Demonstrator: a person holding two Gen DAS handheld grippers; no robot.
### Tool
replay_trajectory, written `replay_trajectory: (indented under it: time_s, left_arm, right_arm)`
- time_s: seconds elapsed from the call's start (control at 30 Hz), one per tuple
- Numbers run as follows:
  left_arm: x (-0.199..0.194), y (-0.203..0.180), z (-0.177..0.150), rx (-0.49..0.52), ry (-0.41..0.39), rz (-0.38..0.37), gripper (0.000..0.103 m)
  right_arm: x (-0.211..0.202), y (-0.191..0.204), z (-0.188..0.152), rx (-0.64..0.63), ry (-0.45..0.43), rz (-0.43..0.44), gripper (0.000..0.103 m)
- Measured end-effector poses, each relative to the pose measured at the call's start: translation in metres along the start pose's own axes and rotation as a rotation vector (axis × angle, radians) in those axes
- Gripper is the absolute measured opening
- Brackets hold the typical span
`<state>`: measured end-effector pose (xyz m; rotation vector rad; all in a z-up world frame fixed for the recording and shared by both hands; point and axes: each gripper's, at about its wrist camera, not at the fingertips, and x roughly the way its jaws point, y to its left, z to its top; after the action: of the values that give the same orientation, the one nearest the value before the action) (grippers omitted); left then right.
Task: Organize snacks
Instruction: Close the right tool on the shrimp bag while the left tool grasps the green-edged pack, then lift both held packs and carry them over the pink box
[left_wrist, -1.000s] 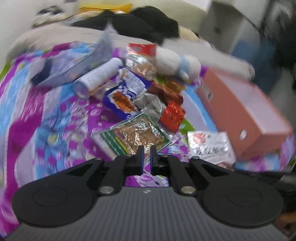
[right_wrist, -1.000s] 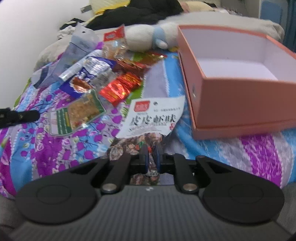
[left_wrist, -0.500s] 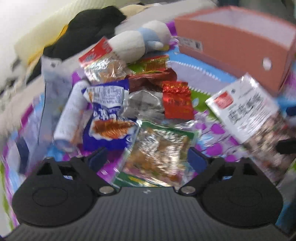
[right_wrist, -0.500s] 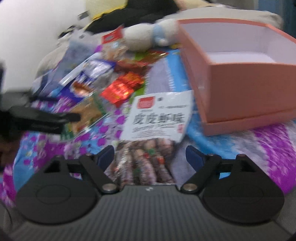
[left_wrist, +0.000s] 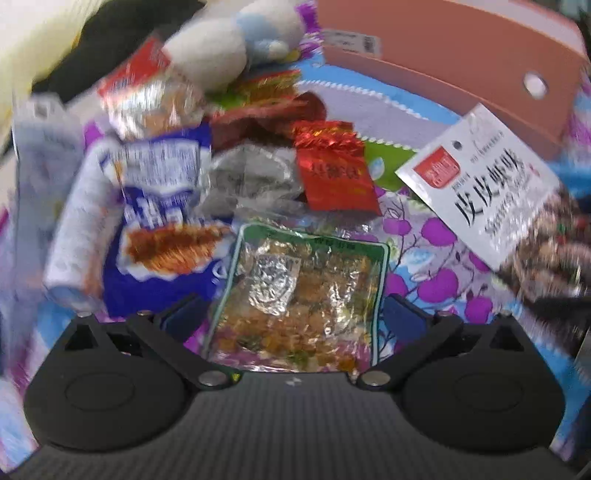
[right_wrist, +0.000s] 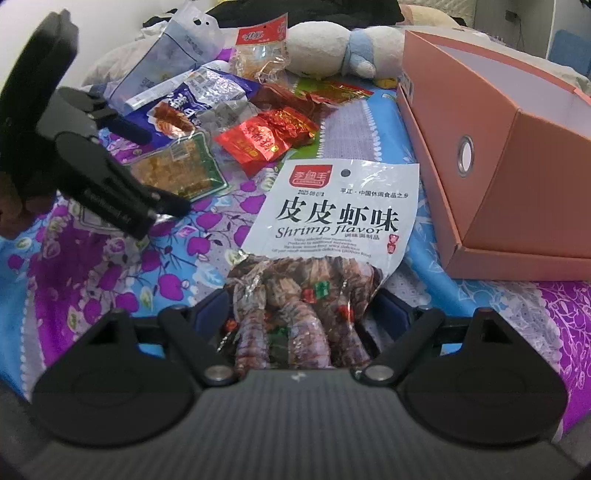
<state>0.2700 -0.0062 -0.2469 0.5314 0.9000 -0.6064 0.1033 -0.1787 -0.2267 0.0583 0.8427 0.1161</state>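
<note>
Snack packets lie scattered on a purple-and-blue floral bedspread (right_wrist: 92, 266). My left gripper (left_wrist: 293, 315) has its jaws opening, one on each side of a green-edged packet (left_wrist: 303, 288) of brown snacks, and the pads do not press it. The right wrist view shows the same gripper (right_wrist: 166, 173) over that packet (right_wrist: 181, 166). My right gripper (right_wrist: 301, 314) stands open astride the lower end of a white shrimp-flavour packet (right_wrist: 332, 210). An open salmon-pink box (right_wrist: 517, 166) sits to the right, and I see nothing inside it.
Red foil packets (right_wrist: 258, 140), a blue-purple packet (right_wrist: 195, 96), a clear bag with a red header (right_wrist: 258, 51) and a pale plastic pouch (right_wrist: 177, 48) crowd the far side. A white-and-blue plush toy (right_wrist: 332, 48) lies behind them, with dark clothes further back.
Both grippers went from shut to wide open. The left one rolled and dropped over the green-edged packet. The right one sank lower over the shrimp packet.
</note>
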Motion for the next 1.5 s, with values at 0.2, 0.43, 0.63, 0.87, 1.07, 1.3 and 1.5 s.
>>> replay_trajectory:
  time_s: [0.2,0.43,0.63,0.87,1.07,1.3,1.5]
  left_arm:
    - [0.008,0.008,-0.004,-0.134,0.012,-0.052,0.103]
    - [0.002,0.004,-0.009,-0.216,0.019,-0.042,0.094]
    - [-0.009,-0.005,-0.013,-0.314,0.018,-0.005,0.082]
    - [-0.036,-0.030,-0.027,-0.457,0.024,0.009,0.074]
    - [-0.063,-0.062,-0.043,-0.539,-0.006,0.007,0.074]
    - [-0.083,-0.085,-0.059,-0.675,-0.033,0.027,0.074]
    - [-0.090,-0.096,-0.071,-0.768,-0.070,0.070,0.074]
  right_arm:
    - [-0.002,-0.001,0.001,-0.016,-0.021,-0.012,0.060]
    - [-0.003,0.000,0.003,-0.028,-0.037,-0.017,0.044]
    - [-0.006,-0.004,0.005,-0.008,-0.045,-0.008,0.033]
    - [-0.013,-0.010,0.005,0.011,-0.040,0.020,0.030]
    - [-0.019,-0.014,0.005,0.027,-0.029,0.039,0.029]
    - [-0.025,-0.021,0.000,0.033,-0.018,0.043,0.029]
    - [-0.025,-0.033,-0.007,0.066,-0.009,0.046,0.052]
